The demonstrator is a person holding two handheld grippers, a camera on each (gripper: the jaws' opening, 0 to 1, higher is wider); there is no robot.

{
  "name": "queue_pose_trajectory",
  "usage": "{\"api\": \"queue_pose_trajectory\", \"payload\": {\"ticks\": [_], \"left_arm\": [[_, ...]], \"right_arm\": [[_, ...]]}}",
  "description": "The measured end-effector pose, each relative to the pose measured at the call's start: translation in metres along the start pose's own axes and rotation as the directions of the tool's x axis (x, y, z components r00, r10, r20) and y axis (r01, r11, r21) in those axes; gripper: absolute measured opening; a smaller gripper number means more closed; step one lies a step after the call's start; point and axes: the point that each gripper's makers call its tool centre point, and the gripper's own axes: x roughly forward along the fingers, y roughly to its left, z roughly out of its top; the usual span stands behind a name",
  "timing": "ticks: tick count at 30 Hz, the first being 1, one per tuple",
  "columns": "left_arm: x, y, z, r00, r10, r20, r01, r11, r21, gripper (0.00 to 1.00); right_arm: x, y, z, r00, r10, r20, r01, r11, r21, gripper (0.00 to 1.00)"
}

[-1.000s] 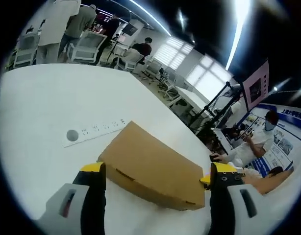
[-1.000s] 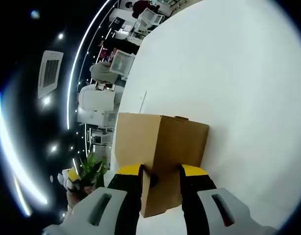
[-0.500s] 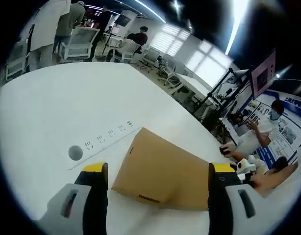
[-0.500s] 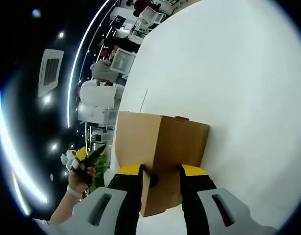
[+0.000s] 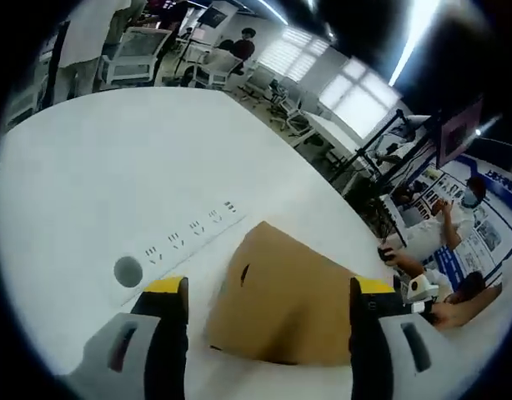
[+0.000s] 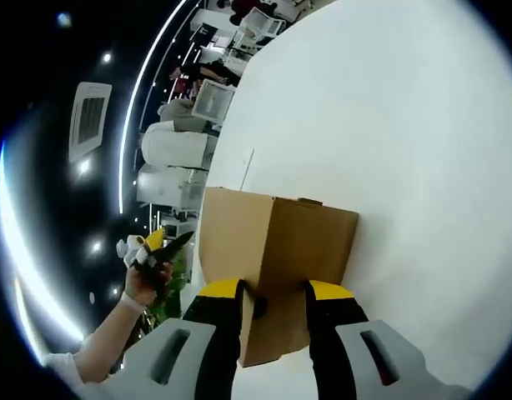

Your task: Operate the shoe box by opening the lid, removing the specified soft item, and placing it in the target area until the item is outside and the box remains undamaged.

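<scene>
Right gripper has its yellow-tipped jaws pinching a corner edge of the closed brown cardboard shoe box; squeeze too hard and that wall creases. Left gripper hovers with jaws spread wide above the lid, gripping nothing. The box sits mid-table on the white round table, beside a white power strip; a hasty pull could drag it.
</scene>
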Motion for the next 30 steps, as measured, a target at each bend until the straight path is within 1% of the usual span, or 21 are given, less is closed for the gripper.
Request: {"api": "queue_pose_trajectory", "payload": {"ticks": [3,6,12,13,14,15,16,18,19,21,25,28,30], "left_arm": [[0.006,0.007,-0.001,1.000,-0.011,-0.023,0.010,1.000,-0.022,0.73],[0.013,0.011,-0.003,0.999,-0.013,-0.029,0.012,0.999,-0.035,0.76],[0.033,0.022,-0.017,0.996,-0.038,-0.080,0.033,0.998,-0.062,0.76],[0.035,0.025,-0.019,0.996,-0.035,-0.084,0.029,0.997,-0.071,0.76],[0.038,0.029,-0.021,0.996,-0.024,-0.081,0.015,0.995,-0.101,0.76],[0.039,0.030,-0.021,0.997,-0.020,-0.078,0.012,0.994,-0.110,0.76],[0.044,0.032,-0.025,0.996,-0.017,-0.087,0.007,0.994,-0.110,0.75],[0.047,0.033,-0.029,0.994,-0.011,-0.105,0.001,0.995,-0.103,0.74],[0.050,0.032,-0.034,0.992,-0.017,-0.127,0.004,0.995,-0.102,0.73],[0.051,0.032,-0.036,0.991,-0.025,-0.135,0.010,0.994,-0.106,0.72],[0.055,0.029,-0.038,0.989,-0.048,-0.137,0.032,0.993,-0.115,0.68],[0.059,0.024,-0.040,0.987,-0.077,-0.141,0.058,0.989,-0.136,0.67],[0.061,0.025,-0.039,0.986,-0.087,-0.139,0.066,0.987,-0.147,0.67]], "right_arm": [[0.000,0.000,0.000,1.000,-0.001,0.000,0.001,1.000,-0.002,0.28],[0.000,0.000,0.000,1.000,-0.002,0.002,0.002,1.000,-0.001,0.28],[0.000,0.000,-0.001,1.000,-0.006,0.003,0.006,1.000,0.002,0.29],[0.000,0.000,0.000,1.000,-0.006,0.003,0.006,1.000,0.003,0.29],[0.000,0.000,0.000,1.000,-0.005,0.002,0.005,1.000,0.002,0.29],[0.000,0.000,0.000,1.000,-0.004,0.002,0.004,1.000,0.000,0.29],[0.000,0.000,0.000,1.000,-0.003,0.002,0.003,1.000,0.001,0.29],[0.000,0.000,0.000,1.000,-0.002,0.005,0.002,1.000,0.000,0.29],[-0.001,0.000,0.000,1.000,-0.002,0.008,0.002,1.000,0.001,0.29],[-0.001,0.000,0.000,1.000,-0.003,0.010,0.003,1.000,-0.002,0.29],[0.000,-0.001,0.000,1.000,0.001,0.006,-0.001,1.000,-0.001,0.29],[-0.001,-0.001,0.000,1.000,0.001,0.005,-0.001,1.000,0.000,0.29],[-0.001,-0.001,0.000,1.000,-0.002,0.003,0.002,1.000,0.001,0.29]]}}
